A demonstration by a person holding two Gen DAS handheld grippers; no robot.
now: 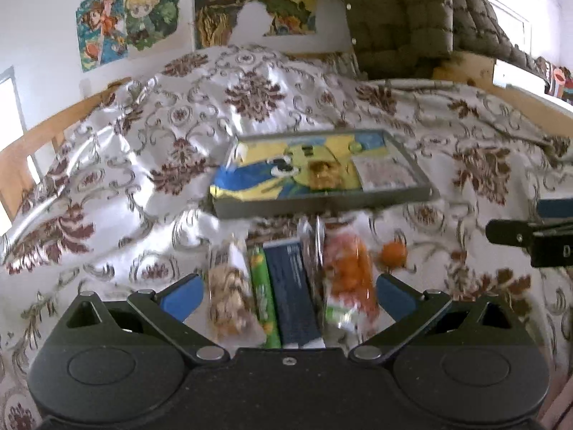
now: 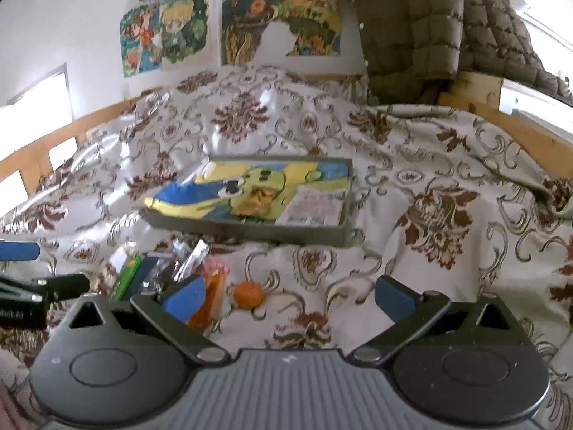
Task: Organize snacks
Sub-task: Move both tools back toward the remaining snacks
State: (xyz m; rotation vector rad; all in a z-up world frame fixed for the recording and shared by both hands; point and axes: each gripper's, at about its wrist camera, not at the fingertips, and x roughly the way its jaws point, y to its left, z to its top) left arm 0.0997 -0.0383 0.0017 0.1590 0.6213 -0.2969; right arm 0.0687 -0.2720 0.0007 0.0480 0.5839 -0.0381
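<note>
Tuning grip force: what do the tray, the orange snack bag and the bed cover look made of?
Tray: rigid, matte grey, straight thin walls; likely plastic or painted metal, can't tell which.
Orange snack bag: thin clear plastic film, glossy, crinkled, contents showing through.
Bed cover: woven fabric with satin-like sheen, bright highlights on soft folds.
</note>
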